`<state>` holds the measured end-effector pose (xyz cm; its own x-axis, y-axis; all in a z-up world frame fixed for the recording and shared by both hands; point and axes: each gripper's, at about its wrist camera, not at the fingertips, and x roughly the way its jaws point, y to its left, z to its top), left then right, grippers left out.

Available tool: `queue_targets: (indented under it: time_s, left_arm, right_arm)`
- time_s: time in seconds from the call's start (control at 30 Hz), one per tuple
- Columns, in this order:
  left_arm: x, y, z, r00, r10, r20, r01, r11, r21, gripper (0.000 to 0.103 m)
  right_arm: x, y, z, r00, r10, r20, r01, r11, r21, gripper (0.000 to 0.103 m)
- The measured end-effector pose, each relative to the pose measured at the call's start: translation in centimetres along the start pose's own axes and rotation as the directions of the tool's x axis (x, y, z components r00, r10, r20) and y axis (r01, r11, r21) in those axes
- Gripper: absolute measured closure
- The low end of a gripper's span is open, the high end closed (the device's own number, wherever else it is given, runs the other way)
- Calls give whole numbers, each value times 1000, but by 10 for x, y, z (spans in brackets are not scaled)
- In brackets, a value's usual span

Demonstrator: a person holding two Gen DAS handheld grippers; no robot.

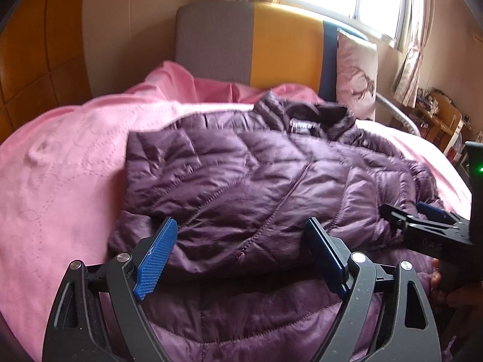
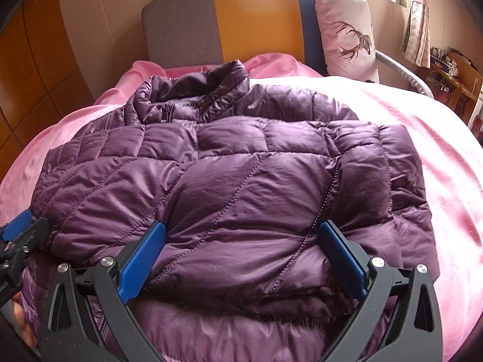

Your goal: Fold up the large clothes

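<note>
1. Two grippers work this fold. We see the left gripper (image 1: 238, 253) with its blue pads spread apart, hovering low over the near part of the quilted purple puffer jacket (image 1: 265, 181). The right gripper (image 2: 241, 259) is likewise spread wide and holds nothing.
2. We find the jacket lying on the pink bedspread (image 1: 66, 157), collar toward the grey-and-yellow headboard (image 2: 217, 21), its upper body already doubled over a lower layer that reaches toward us.
3. We judge the step in hand to be taking hold of the near hem for the last fold toward the collar.
4. We lower each gripper until one pad slips beneath the bottom layer, then close on fabric, not on air-filled quilting alone.
5. We keep the two grips level and well apart, so the hem lifts as one straight edge.
6. We carry it forward slowly; slick nylon probably slides and the padding springs back, so we press the fold flat before letting go.
7. We stay clear of the white deer-print pillow (image 2: 347, 33).
</note>
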<state>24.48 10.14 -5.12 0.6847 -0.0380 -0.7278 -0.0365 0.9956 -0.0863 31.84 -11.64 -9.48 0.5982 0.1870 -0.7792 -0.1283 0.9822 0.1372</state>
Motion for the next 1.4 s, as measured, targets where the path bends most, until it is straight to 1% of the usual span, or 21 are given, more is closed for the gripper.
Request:
queue_targets:
  time_s: [0.13, 0.23, 0.33, 0.4, 0.47, 0.53, 0.63, 0.7, 0.9, 1.0, 1.1, 1.13, 1.27, 1.4]
  left_arm:
    - [23, 3, -4, 997, -13, -70, 12, 1000, -16, 18]
    - [36, 8, -6, 994, -31, -108, 27, 999, -40, 17]
    - [40, 11, -8, 992, -35, -119, 29, 998, -51, 16]
    - [37, 12, -8, 992, -42, -117, 36, 998, -56, 16]
    - [28, 16, -7, 993, -59, -106, 51, 996, -76, 16]
    - [9, 23, -10, 995, -61, -82, 54, 994, -93, 16]
    - [-20, 34, -22, 998, -51, -44, 46, 995, -93, 16]
    - [-37, 44, -33, 998, -45, -35, 41, 994, -103, 16]
    - [-71, 69, -69, 998, -31, -52, 24, 992, -127, 16]
    - [-84, 85, -92, 996, -45, -78, 32, 986, -161, 16]
    - [-93, 94, -111, 992, -80, -103, 59, 980, -192, 16]
    - [-97, 97, -121, 991, -84, -108, 62, 980, -191, 16]
    - [-115, 95, -141, 989, -87, -116, 67, 984, -167, 16]
    - [-127, 90, -157, 983, -111, -149, 90, 986, -143, 16]
  right_arm:
    - [8, 0, -2, 1000, -2, -24, 2, 1000, 0, 2]
    - [14, 2, -3, 999, -18, -43, 17, 1000, -12, 2]
    - [16, 3, -3, 999, -26, -47, 26, 1000, -17, 2]
    - [14, 2, -2, 999, -14, -49, 14, 1000, -8, 2]
    - [4, -2, -1, 999, 4, -50, -4, 1000, 3, 2]
    - [-12, -6, -4, 999, 32, -38, -31, 999, 16, 2]
    - [-38, -13, -16, 998, 57, -14, -57, 998, 8, 2]
    - [-50, -21, -28, 998, 62, -19, -62, 998, 13, 2]
    - [-80, -60, -67, 999, 28, -41, -25, 998, 65, 2]
    - [-93, -80, -88, 998, 22, -60, -16, 995, 100, 2]
    - [-105, -93, -109, 995, 60, -76, -50, 991, 126, 2]
    - [-110, -95, -117, 995, 71, -75, -62, 990, 124, 2]
    - [-128, -98, -140, 989, 127, -78, -114, 983, 146, 2]
    - [-139, -99, -166, 969, 209, -129, -185, 966, 179, 2]
